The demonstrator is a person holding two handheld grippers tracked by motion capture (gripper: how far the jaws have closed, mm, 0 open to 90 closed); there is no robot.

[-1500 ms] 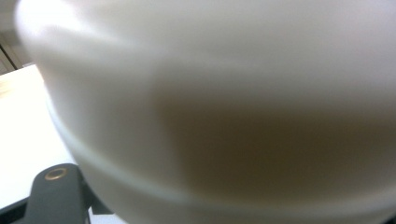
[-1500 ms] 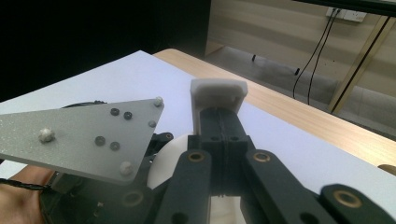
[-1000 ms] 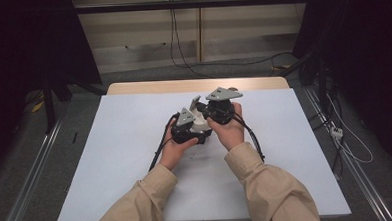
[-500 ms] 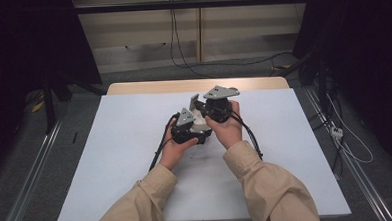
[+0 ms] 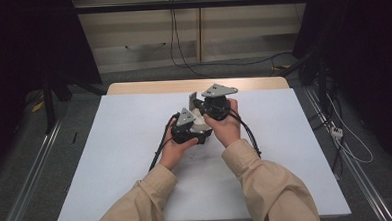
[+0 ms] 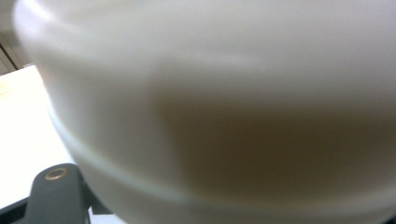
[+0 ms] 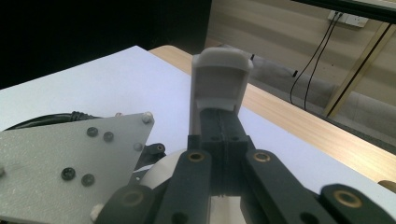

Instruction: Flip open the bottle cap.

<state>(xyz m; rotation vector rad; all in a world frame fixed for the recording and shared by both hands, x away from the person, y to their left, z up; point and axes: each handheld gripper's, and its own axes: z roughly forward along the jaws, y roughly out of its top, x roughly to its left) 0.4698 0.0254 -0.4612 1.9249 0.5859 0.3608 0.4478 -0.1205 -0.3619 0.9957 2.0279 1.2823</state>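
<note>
Holding unchanged: tools point(image 5: 200, 108) w/ white part point(image 5: 201, 122).

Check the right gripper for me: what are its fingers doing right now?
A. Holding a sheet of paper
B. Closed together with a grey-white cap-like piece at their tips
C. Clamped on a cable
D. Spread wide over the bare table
B: in the right gripper view the right gripper has its black fingers pressed together, with the grey-white piece at their tips.

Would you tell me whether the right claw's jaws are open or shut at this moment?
Shut. In the right gripper view the right claw has its two black jaws pressed together, with a white cap-like piece over their tips.
</note>
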